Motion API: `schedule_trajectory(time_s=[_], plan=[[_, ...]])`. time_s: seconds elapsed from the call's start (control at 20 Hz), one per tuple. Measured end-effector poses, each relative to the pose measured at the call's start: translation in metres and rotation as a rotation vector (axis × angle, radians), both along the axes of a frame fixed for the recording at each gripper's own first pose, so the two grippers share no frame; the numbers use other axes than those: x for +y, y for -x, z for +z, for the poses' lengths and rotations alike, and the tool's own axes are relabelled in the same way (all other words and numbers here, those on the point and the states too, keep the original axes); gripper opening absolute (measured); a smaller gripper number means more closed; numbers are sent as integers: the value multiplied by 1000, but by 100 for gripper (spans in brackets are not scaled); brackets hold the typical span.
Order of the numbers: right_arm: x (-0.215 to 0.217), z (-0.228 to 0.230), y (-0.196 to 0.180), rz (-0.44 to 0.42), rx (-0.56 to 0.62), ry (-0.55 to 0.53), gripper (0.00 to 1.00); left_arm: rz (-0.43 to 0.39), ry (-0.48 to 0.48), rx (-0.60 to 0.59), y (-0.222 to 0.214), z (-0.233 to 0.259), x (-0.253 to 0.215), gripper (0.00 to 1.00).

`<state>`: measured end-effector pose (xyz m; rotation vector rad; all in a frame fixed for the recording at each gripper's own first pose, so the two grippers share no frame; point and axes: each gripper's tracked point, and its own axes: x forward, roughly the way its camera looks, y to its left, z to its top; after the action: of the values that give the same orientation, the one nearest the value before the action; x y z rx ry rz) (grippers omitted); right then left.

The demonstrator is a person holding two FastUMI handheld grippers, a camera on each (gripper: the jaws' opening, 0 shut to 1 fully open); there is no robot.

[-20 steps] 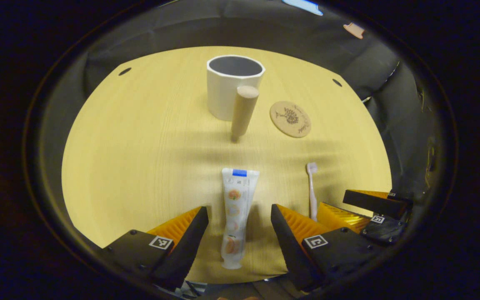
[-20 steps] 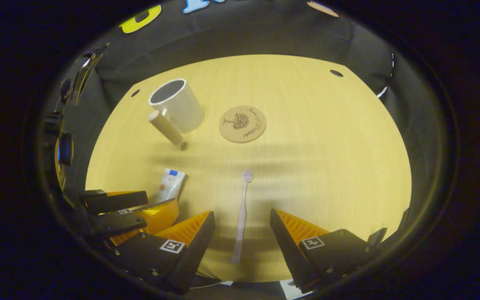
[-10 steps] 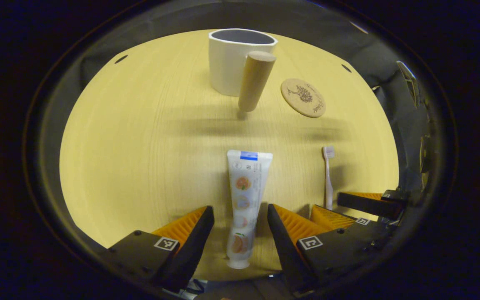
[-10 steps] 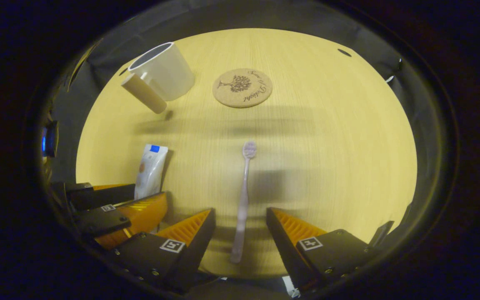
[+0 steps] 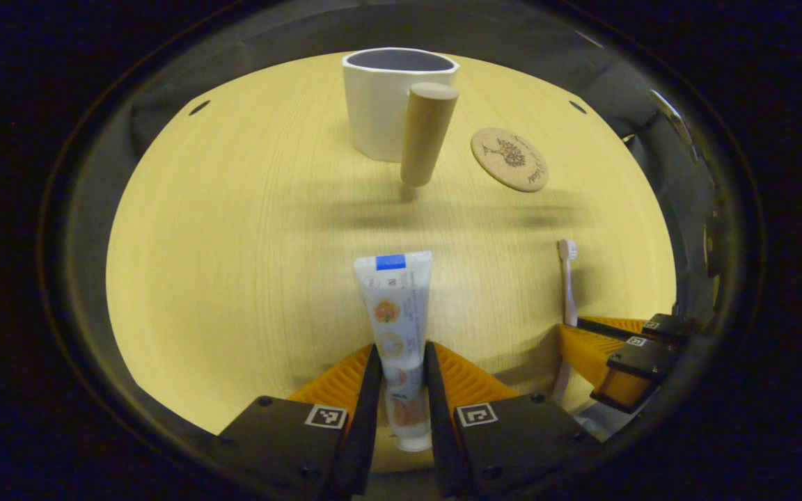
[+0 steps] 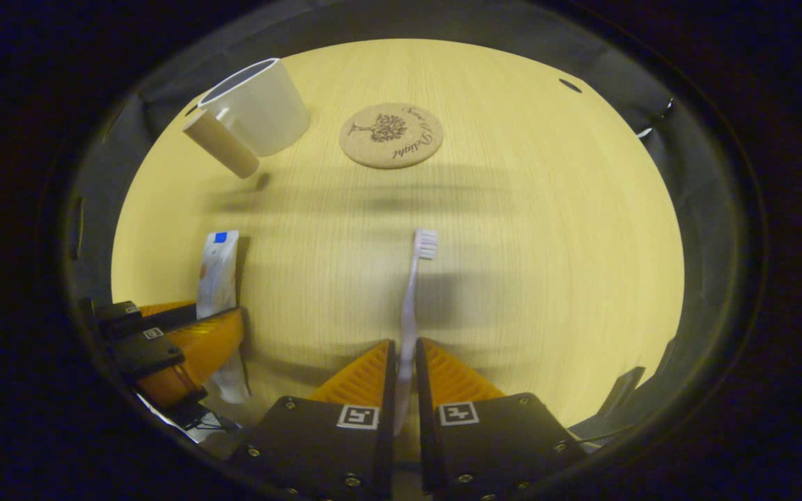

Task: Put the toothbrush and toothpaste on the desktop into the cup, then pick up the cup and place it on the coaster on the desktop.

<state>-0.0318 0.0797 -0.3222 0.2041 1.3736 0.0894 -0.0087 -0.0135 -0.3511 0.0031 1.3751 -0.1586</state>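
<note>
Coaster (image 6: 391, 126): tree drawing plus curved script, too small to read. Toothpaste (image 5: 395, 320): small print and fruit pictures, unreadable. Square coded tags on left gripper (image 5: 401, 376) and right gripper (image 6: 404, 379) (patterns, no letters).

A white toothpaste tube (image 5: 396, 327) with a blue-marked end lies pinched at its lower part between the left claw's (image 5: 401, 390) fingers. The pale toothbrush (image 6: 411, 306), bristles far, is clamped by its handle. A white cup (image 5: 381, 104) with a wooden handle stands upright beside the round cork coaster (image 5: 510, 158).
</note>
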Motion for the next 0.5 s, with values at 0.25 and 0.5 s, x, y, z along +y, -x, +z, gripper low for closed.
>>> schedule_trajectory(time_s=[0.25, 0.5], plan=[[6, 2, -3, -49, -9, -99, 11, -15, 13, -13, 1, 2, 1, 34], [6, 3, -6, -80, -39, -160, 4, -10, 54, -37, -3, 3, -2, 23]])
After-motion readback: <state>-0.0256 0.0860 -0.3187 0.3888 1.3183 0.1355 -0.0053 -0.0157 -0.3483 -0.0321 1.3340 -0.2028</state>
